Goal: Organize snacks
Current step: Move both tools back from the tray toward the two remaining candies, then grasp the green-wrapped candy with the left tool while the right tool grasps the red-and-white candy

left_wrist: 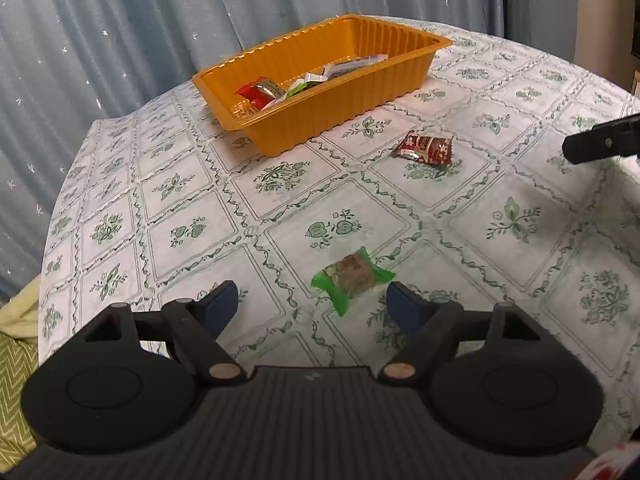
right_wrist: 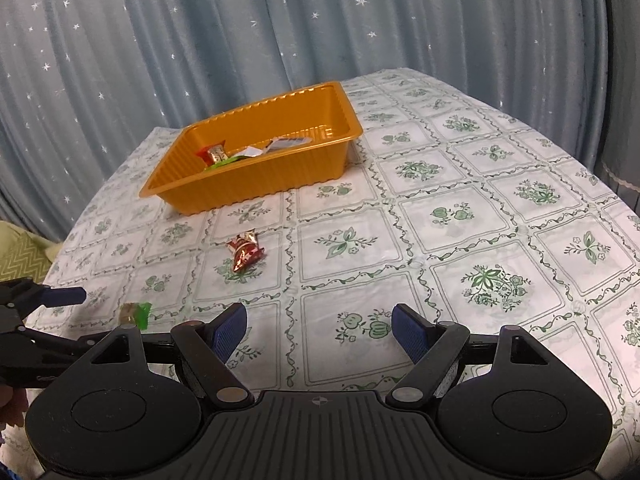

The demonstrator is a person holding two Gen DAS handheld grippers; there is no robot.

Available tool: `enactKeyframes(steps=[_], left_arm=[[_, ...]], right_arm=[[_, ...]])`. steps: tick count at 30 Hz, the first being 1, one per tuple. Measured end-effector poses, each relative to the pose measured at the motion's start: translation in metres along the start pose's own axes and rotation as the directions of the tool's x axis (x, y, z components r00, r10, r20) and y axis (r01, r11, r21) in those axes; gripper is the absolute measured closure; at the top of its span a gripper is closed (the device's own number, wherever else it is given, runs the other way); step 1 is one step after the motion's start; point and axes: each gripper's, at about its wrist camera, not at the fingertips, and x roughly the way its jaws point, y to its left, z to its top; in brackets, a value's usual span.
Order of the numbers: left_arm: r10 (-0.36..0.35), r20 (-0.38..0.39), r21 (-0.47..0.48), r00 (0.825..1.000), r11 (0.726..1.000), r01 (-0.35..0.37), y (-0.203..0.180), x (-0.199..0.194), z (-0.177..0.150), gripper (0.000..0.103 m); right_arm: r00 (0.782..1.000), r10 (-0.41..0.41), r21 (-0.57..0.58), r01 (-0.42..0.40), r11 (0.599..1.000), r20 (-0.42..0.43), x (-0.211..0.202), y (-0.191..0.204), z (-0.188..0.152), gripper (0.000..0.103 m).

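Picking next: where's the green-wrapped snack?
In the left wrist view, the green-wrapped snack lies on the tablecloth just ahead of the open left tool, nearer than the red-wrapped snack.

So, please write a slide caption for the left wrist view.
Open left hand-held gripper approaches green-wrapped snack on floral tablecloth; orange ribbed plastic tray behind.
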Motion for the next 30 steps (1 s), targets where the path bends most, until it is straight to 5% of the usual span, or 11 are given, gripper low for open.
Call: enactKeyframes(steps=[18,30], left_arm=[[-0.014,-0.002,-0.014,1.000,1.000,0.014,0.007,0.021,0.011,0.025],[-0.054,0.033,-0.162,0.998,0.985,0.059,0.011,0.027,0.013,0.051]], right_arm=[[1.000,-0.013,-0.001,0.013,1.000,-0.003,0.016,-0.002,0.004,0.024],[1.000,-0.014,-0.021,0.015,1.000,0.010,0.029,0.001,0.014,0.024]])
